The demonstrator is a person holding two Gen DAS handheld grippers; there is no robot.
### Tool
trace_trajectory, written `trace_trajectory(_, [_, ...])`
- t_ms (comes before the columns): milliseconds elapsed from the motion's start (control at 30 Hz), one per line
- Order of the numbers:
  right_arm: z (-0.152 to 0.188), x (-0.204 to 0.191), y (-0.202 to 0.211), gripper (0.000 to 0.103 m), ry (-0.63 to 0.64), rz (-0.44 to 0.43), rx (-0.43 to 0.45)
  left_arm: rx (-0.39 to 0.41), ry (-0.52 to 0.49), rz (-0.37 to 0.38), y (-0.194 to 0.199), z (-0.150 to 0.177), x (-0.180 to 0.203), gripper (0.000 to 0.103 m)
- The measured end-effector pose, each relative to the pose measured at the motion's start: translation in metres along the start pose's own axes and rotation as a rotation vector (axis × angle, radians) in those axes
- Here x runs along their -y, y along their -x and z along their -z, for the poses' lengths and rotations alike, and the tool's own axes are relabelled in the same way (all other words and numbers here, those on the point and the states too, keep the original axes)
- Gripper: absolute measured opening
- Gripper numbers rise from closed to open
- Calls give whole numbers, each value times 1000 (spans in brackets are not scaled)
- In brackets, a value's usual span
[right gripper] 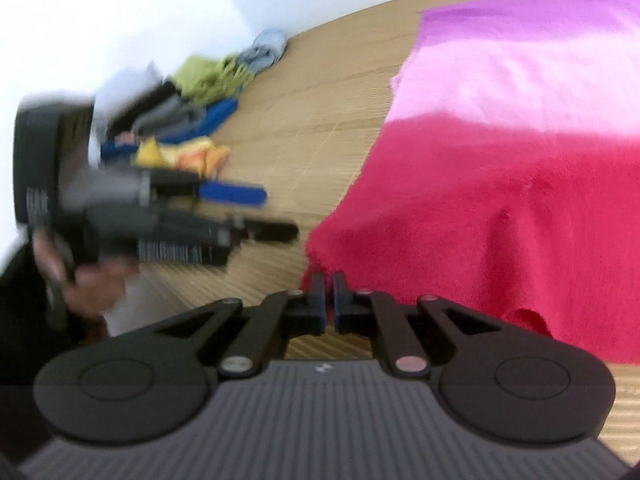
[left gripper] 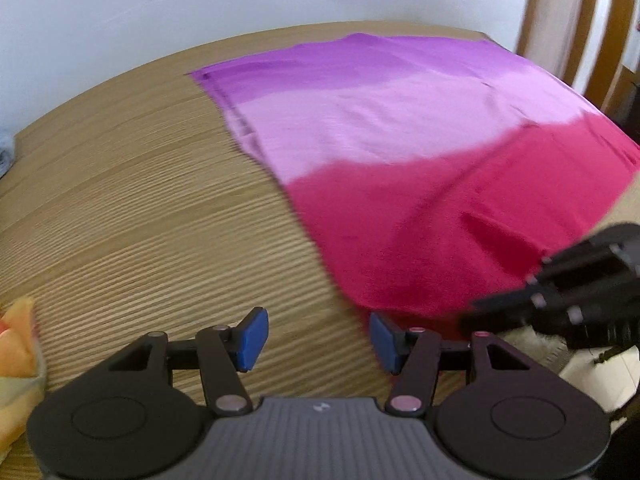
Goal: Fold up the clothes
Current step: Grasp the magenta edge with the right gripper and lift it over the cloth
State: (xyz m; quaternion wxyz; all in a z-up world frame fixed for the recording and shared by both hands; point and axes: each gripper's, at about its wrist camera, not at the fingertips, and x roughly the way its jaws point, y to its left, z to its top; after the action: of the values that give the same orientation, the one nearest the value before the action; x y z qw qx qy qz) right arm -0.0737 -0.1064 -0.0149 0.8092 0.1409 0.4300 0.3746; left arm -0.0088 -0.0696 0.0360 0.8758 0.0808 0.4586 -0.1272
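Note:
A garment [left gripper: 400, 152] banded purple, pale pink and red lies spread flat on the wooden table [left gripper: 120, 200]; it also fills the right of the right wrist view as the garment [right gripper: 500, 160]. My left gripper [left gripper: 318, 338] hangs open over bare wood by the red hem's near left corner, with nothing between its blue pads. My right gripper [right gripper: 329, 280] is shut, its tips pinching the red corner of the garment. In the left wrist view the right gripper [left gripper: 472, 316] comes in from the right onto that same hem. Both views are blurred.
A heap of other clothes lies along the wall: a green piece [right gripper: 204, 76], a grey-blue one [right gripper: 268, 46] and an orange-yellow one [right gripper: 192, 156], also the orange-yellow cloth [left gripper: 16, 344]. A hand [right gripper: 92, 280] holds the left tool. Wooden slats [left gripper: 540, 8] stand beyond the table's far right corner.

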Motion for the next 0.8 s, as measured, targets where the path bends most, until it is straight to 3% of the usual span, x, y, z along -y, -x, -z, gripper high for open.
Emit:
trace_trajectory(300, [-73,-7,45,7,11,-22,258,37,44,37,-26,-29,2,59])
trace_trajectory(467, [-121,-16,73,7,55,-34,382,48,-40,14,-52,-43,23,59])
trace_trajectory(633, [-153,-24,96,7,109,-1,460,-7,-118,-42,-58,-42,38,63])
trace_trajectory(800, [-161,-38,112,7,167,1,515,-138,-90,-53,-44,-31,32,64])
